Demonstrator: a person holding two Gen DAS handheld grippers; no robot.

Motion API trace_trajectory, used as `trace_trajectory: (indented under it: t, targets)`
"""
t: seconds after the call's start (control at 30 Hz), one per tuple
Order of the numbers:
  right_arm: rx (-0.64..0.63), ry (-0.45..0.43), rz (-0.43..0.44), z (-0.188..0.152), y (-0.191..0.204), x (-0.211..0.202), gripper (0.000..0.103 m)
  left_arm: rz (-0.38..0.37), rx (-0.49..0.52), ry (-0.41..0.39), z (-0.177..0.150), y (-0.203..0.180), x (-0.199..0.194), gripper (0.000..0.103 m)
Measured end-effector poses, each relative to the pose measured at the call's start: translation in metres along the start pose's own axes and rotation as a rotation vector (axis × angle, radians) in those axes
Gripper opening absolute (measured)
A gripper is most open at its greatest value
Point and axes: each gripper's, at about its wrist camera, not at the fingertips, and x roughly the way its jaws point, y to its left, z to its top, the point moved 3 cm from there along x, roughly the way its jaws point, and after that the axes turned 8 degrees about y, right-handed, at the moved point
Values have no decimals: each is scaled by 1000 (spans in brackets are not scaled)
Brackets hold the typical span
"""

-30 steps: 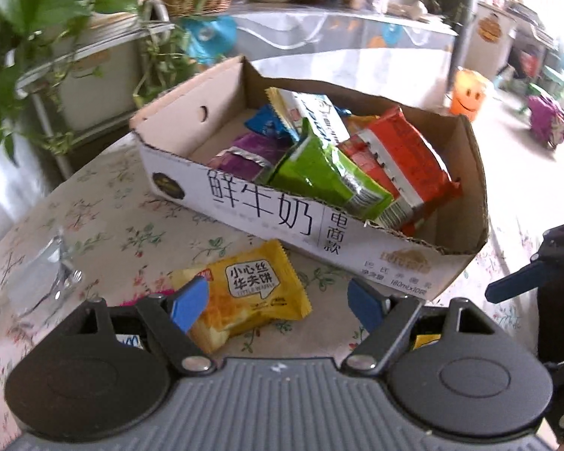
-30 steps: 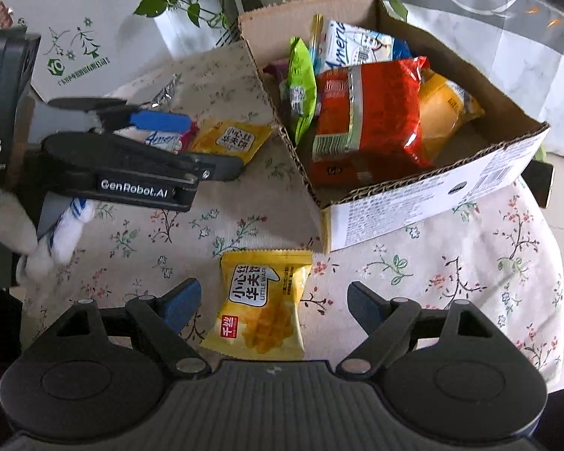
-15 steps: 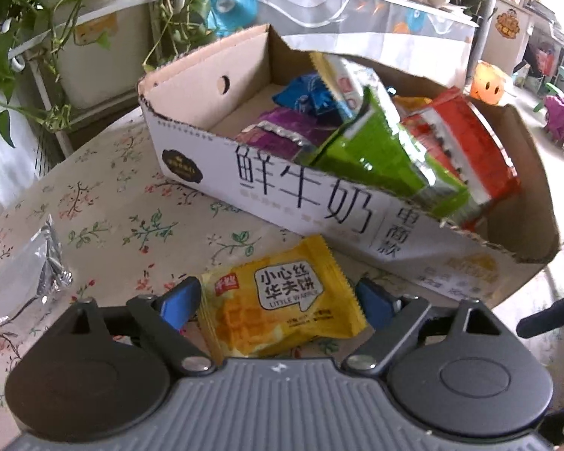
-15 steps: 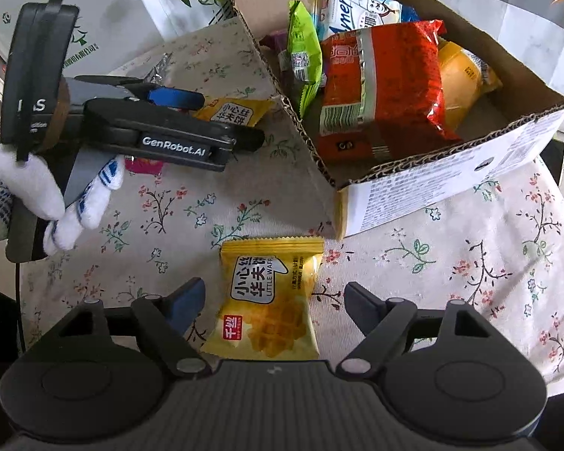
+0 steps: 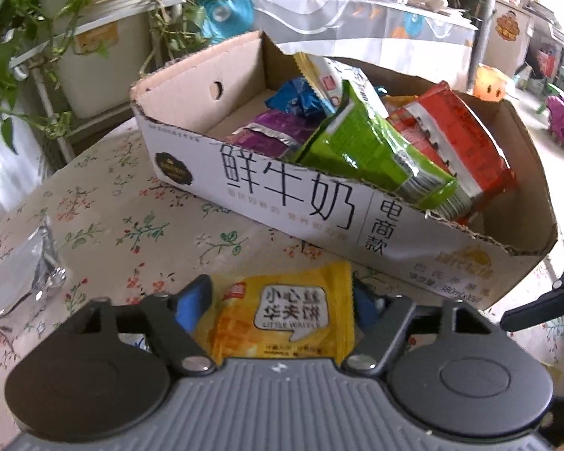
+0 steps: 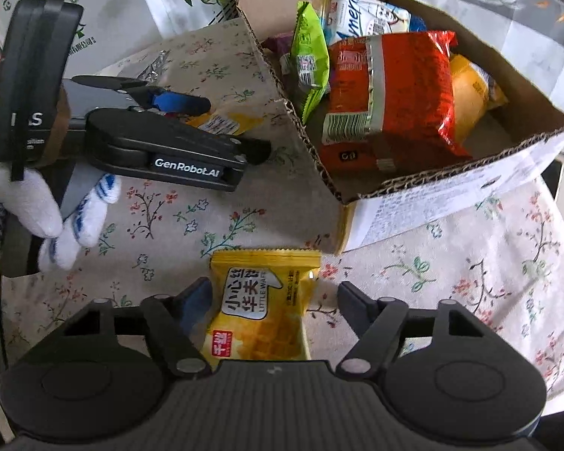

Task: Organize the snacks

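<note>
On the flowered tablecloth [image 5: 131, 225], near the open cardboard box [image 5: 282, 195] of snack bags, lay two yellow foil waffle packets. My left gripper [image 5: 282, 297] had just been closing, and its pads seemed to touch both side edges of the far-left waffle packet [image 5: 289, 312]. My right gripper [image 6: 274, 293], also closing, stood narrowed around the nearer waffle packet [image 6: 263, 300], one pad touching and the other apart. To do this well I judged I should squeeze gently and centred, then lift clear of the box wall. Both grippers pointed steeply down, with my white-gloved left hand [image 6: 37, 203] behind.
</note>
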Motion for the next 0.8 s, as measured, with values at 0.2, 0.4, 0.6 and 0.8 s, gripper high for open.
trace_trajectory:
  t: [0.2,0.4,0.6,0.8]
  targets:
    - [-21,-21,11,0,-1,0,62,36,-49,-6,-12,-5,-11,68]
    - [-2,-23,32,3,-8,-1,61,56,-128,-10,-28,-11,-30,59]
    - [-6,-33,28,5,-9,-4,60,87,-238,5,-53,-13,-47,59]
    - [-12,-31,20,6,-7,-4,60,85,-367,24,-74,-8,-71,65]
